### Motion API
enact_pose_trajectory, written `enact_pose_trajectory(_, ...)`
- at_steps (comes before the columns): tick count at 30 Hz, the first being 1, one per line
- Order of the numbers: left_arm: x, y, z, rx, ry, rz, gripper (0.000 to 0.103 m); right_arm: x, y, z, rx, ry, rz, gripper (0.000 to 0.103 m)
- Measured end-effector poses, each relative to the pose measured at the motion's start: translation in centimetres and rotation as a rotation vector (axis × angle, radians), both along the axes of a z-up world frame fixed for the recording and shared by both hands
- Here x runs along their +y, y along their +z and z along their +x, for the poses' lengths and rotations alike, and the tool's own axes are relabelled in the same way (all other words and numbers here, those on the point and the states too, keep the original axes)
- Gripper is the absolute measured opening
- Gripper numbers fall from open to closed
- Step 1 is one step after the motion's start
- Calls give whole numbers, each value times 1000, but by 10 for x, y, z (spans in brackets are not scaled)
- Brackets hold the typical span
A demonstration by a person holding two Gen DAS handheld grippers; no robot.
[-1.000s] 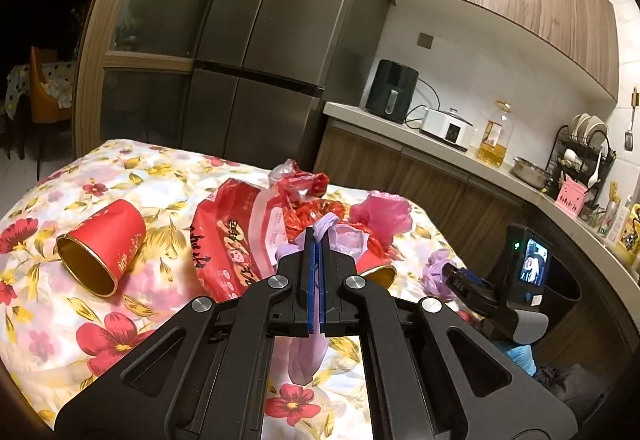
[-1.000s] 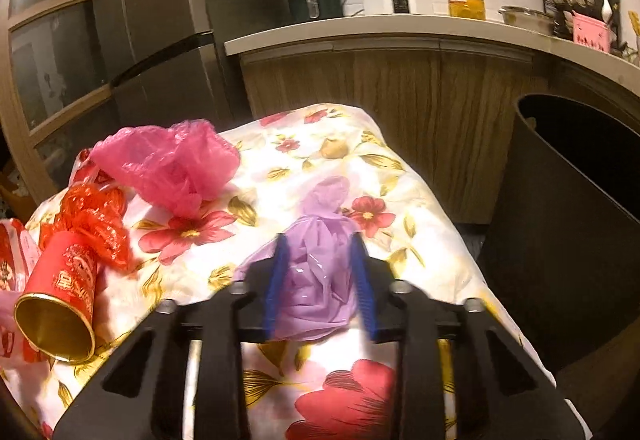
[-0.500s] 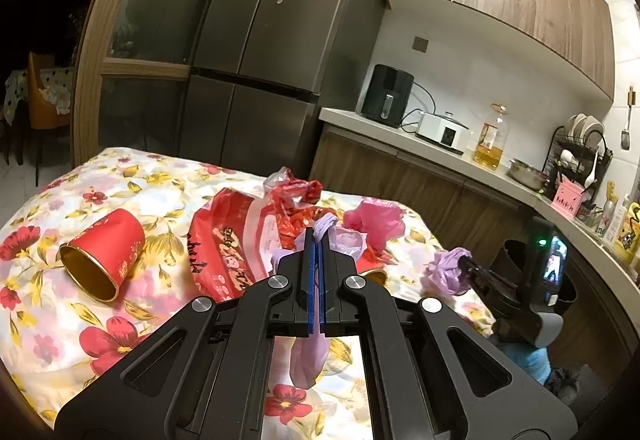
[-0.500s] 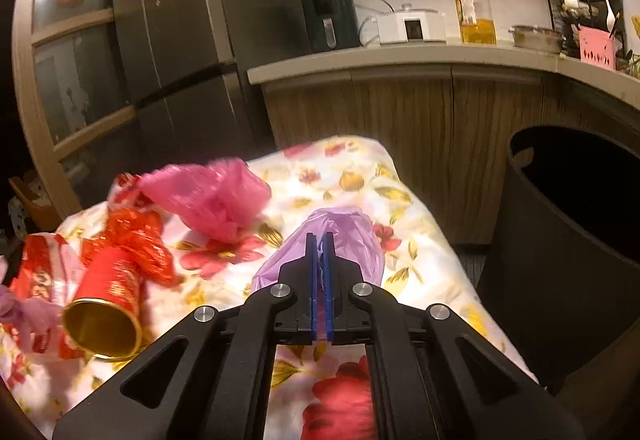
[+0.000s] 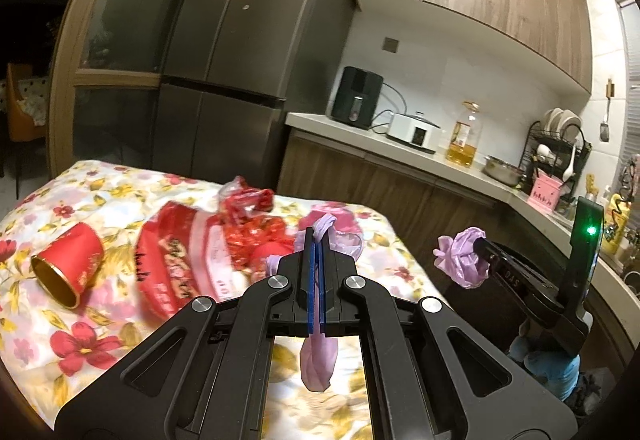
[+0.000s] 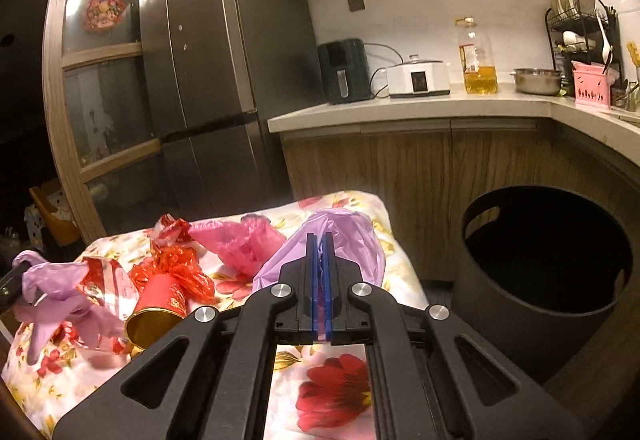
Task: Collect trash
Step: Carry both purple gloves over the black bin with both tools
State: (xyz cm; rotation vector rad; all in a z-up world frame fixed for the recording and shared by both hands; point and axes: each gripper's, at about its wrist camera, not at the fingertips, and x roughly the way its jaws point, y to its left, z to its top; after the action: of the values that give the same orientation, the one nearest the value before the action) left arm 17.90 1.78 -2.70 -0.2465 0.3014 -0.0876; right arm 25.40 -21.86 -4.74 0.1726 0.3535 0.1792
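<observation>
Kitchen setting: floral tablecloth (image 6: 344, 392) under both tools. Right gripper (image 6: 319, 272) is clamped on a purple plastic bag (image 6: 352, 240), raised above the cloth beside the black bin (image 6: 520, 304). Left gripper (image 5: 316, 272) is clamped on a lilac glove (image 5: 318, 360), which dangles above the cloth. Red cup (image 5: 68, 264) lies on its side, further left.

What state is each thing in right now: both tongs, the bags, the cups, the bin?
left tongs: shut on a lilac bag, which hangs below them
right tongs: shut on a purple bag, lifted off the table
pink bag: crumpled, on the floral cloth
red cup: on its side, mouth open
second red cup: on its side
red wrapper: lying flattened
black bin: open, nothing visible inside
</observation>
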Motion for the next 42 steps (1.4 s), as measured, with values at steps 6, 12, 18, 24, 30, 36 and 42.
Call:
enact_pose_trajectory(6, -32, 10, 8, -19, -74, 22, 0, -22, 10, -13, -21, -29, 6, 3)
enact_pose_trajectory(12, -71, 21, 20, -40, -163, 33, 0, -49, 21, -24, -49, -74, 9, 3)
enact_pose_trajectory(18, -116, 32, 36, -67, -257, 31, 0, -80, 32, -28, -76, -143, 0, 3)
enact_pose_trajectory(24, -165, 40, 56, -79, -358, 30, 0, -113, 41, -27, -91, -219, 3, 3)
enact_pose_trajectory(30, -213, 39, 76, -71, -444, 33, 0, -141, 44, -25, -98, -268, 7, 3)
enact_pose_trajectory(36, -242, 33, 94, -52, -489, 41, 0, -161, 39, -18, -79, -289, 30, 3)
enact_pose_trajectory(42, -262, 25, 109, -32, -528, 42, 0, -168, 34, -12, -76, -292, 27, 3)
